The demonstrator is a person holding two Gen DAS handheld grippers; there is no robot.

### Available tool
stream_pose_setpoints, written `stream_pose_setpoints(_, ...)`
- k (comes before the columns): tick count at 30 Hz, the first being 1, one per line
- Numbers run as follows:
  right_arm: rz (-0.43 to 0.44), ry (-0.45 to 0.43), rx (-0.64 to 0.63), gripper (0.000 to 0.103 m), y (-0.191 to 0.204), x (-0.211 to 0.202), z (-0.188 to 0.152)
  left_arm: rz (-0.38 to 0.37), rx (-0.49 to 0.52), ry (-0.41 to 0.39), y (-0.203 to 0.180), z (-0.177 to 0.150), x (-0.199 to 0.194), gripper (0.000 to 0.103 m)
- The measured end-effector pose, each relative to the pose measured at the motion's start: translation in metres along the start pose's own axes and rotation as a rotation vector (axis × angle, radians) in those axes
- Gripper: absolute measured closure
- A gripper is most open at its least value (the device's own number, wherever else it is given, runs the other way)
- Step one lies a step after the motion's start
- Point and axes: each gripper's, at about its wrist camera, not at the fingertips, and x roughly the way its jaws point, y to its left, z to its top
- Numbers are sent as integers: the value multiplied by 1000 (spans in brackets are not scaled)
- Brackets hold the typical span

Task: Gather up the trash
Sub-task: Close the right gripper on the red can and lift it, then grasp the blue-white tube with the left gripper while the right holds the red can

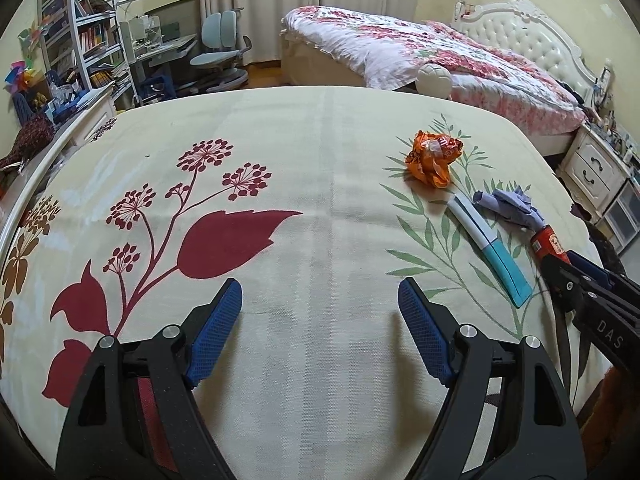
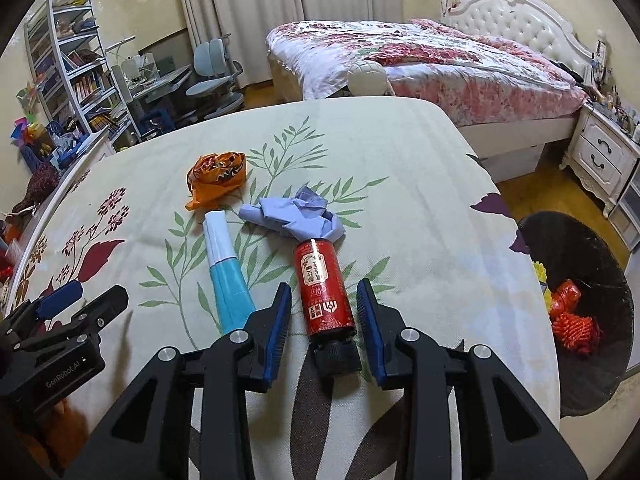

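Observation:
A red bottle with a black cap lies on the floral cloth, cap toward me. My right gripper straddles it, and a small gap shows on each side, so the pads do not press. Beside it lie a white and teal tube, a crumpled lilac paper and a crumpled orange wrapper. In the left wrist view the wrapper, tube, paper and bottle sit at the right. My left gripper stands wide open over bare cloth, holding nothing.
The table has a cream cloth with red flowers and green leaves. A black bin stands off its right edge with red and yellow trash inside. Beyond are a bed, a ball, a nightstand, a desk chair and shelves.

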Motion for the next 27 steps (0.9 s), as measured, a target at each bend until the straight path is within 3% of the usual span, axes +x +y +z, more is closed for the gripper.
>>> stream_pose_setpoints(3,-21,-8,-18,77,0,-2,-1,-10,5,1,-5,0,1,24)
stream_pose_setpoints(13,-67,-20,34,77,-30,-2,2,-64,44,-7,-41,5,4,24)
stream_pose_setpoints(27,-28,-4,82,78,-49,7,1,-76,81,-26,-84,24,18,23)
